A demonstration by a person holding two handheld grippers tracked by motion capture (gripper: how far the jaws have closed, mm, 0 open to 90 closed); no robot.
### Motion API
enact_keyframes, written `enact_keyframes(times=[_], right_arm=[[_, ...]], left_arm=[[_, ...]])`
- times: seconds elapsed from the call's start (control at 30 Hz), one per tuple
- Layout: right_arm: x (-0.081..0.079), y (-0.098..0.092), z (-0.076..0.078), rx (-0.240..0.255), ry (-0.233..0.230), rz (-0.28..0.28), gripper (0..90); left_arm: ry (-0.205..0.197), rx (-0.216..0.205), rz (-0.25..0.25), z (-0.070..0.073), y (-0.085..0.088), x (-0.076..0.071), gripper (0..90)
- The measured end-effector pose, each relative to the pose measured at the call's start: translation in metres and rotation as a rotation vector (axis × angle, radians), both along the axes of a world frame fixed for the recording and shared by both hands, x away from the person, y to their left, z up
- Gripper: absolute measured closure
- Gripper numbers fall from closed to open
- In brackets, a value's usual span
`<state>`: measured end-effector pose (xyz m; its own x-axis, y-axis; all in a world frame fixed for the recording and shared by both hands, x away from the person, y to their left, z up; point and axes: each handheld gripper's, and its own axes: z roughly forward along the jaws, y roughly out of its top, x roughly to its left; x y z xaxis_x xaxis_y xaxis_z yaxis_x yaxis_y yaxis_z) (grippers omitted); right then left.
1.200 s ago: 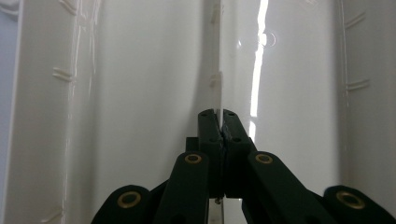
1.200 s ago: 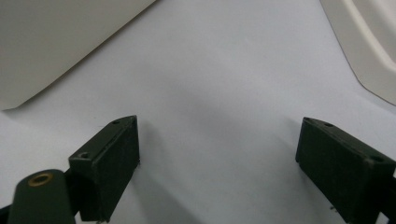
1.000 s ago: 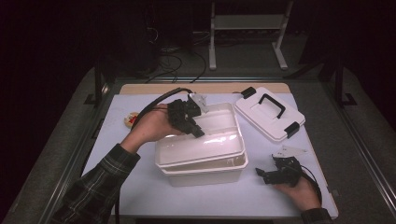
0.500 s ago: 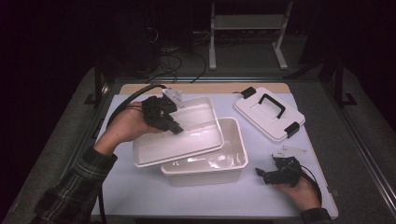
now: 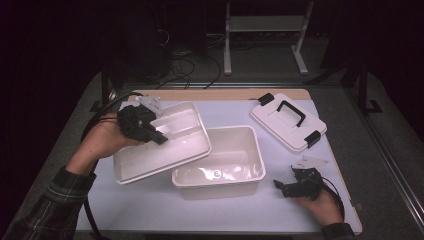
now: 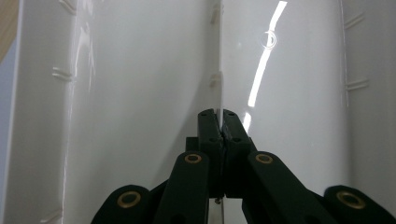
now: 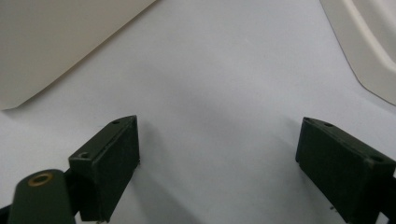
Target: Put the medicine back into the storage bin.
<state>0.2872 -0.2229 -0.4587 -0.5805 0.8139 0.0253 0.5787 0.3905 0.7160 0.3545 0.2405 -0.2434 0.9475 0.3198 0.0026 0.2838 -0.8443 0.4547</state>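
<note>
The big risk is the white inner tray (image 5: 160, 145): it hangs tilted at nine o'clock of the open tub (image 5: 220, 167), one corner overlapping the tub's rim, held by a thin central divider alone. The left gripper (image 6: 218, 122) is clamped on that slick, glossy plastic wall, so it could twist or slip. The right gripper (image 7: 217, 154) rests at four o'clock, jaws apart, holding nothing. The latched lid (image 5: 289, 120) lies flat at one o'clock.
</note>
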Motion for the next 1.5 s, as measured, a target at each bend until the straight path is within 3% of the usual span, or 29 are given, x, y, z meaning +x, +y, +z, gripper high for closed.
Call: enact_keyframes(times=[0.4,0.57,0.73,0.97,1.07,1.5], right_arm=[[0.0,0.0,0.0,-0.001,-0.001,0.001,12.7],[0.0,0.0,0.0,-0.001,-0.001,0.001,12.7],[0.0,0.0,0.0,-0.001,-0.001,0.001,12.7],[0.0,0.0,0.0,-0.001,-0.001,0.001,12.7],[0.0,0.0,0.0,-0.001,-0.001,0.001,12.7],[0.0,0.0,0.0,-0.001,-0.001,0.001,12.7]], left_arm=[[0.012,0.003,0.098,-0.011,0.047,-0.013,88.9],[0.014,-0.016,0.158,-0.019,0.074,-0.018,89.0],[0.02,-0.014,0.194,-0.026,0.088,-0.021,89.0],[0.038,-0.006,0.248,-0.052,0.107,-0.021,89.0],[0.049,0.002,0.267,-0.073,0.111,-0.02,89.0],[0.084,0.017,0.273,-0.129,0.104,-0.012,89.0]])
